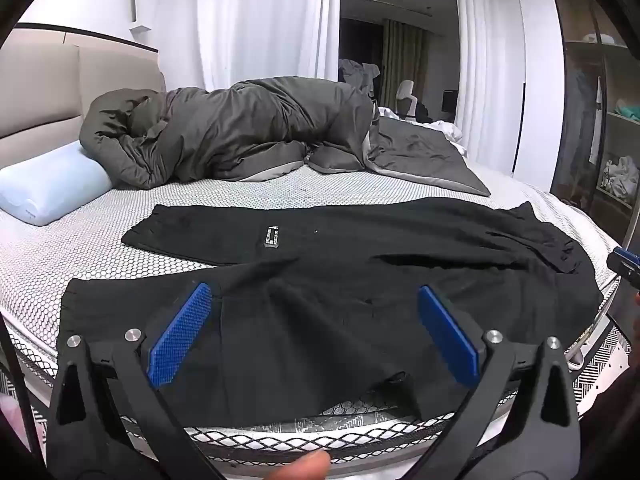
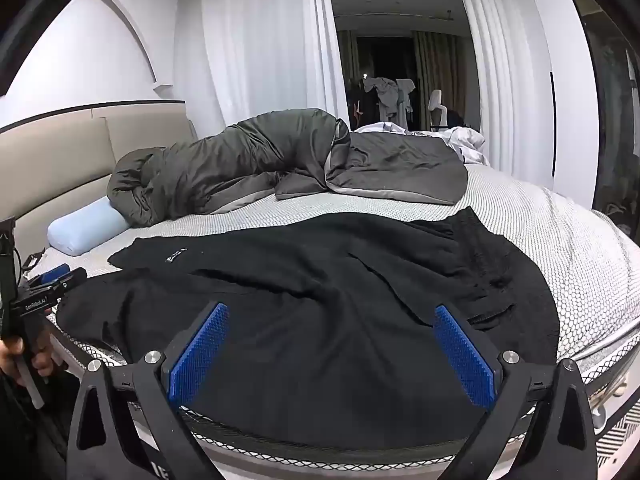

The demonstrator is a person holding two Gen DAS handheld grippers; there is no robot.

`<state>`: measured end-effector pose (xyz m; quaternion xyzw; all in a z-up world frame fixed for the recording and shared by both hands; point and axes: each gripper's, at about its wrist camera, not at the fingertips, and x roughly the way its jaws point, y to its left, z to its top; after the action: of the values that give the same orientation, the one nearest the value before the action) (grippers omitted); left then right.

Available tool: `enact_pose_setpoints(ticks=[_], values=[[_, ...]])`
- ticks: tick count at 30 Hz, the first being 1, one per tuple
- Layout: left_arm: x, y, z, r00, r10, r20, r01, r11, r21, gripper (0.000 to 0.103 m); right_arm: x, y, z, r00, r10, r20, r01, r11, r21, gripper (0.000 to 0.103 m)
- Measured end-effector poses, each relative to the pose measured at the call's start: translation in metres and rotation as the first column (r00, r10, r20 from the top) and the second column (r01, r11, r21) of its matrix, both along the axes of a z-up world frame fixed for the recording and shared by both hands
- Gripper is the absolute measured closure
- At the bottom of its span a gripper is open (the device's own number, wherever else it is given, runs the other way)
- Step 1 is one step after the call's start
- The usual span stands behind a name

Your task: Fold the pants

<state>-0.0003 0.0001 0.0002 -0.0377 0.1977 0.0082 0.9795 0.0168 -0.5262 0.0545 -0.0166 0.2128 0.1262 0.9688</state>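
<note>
Black fabric pants [image 1: 360,280] lie spread flat on the near part of the white honeycomb-patterned mattress [image 1: 100,248], legs running toward the left, waist end bunched toward the right near the mattress edge, near edge of the cloth hanging at the mesh-sided border. Small black rectangular label with white print [image 1: 273,237] sits on the far leg; text too small to read. Left gripper [image 1: 314,312], black frame with blue textured pads, stands wide apart over the near leg, nothing between the pads, not touching the cloth as far as can be told. Right gripper [image 2: 332,332], same build, also spread wide above the pants middle, holding nothing. From the right wrist view the left gripper body shows at far left, white writing "GenRoboLAI" legible on its side, a hand [image 2: 24,360] wrapped round the handle. Containers: open dark wardrobe shelving [image 1: 616,128] at right holds crumpled pale clothes and a teal item; contents otherwise unclear. Behind the pants, a rumpled dark grey-green duvet [image 1: 224,132] and a pale blue bolster pillow [image 1: 48,188] against the beige padded headboard [image 1: 60,76].
</note>
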Motion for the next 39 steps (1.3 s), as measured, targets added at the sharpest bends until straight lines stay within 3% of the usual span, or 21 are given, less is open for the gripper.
enact_pose_setpoints(ticks=[11,39], values=[[-0.005,0.000,-0.001,1.000,-0.006,0.004,0.006,1.000,0.007,0.001,-0.006,-0.009,-0.002,1.000,-0.009,-0.006,0.009,0.999,0.048,0.000],[-0.002,-0.003,0.001,1.000,-0.009,-0.011,0.009,1.000,0.013,0.001,0.001,-0.005,-0.002,1.000,-0.007,-0.014,0.007,1.000,0.024,0.000]])
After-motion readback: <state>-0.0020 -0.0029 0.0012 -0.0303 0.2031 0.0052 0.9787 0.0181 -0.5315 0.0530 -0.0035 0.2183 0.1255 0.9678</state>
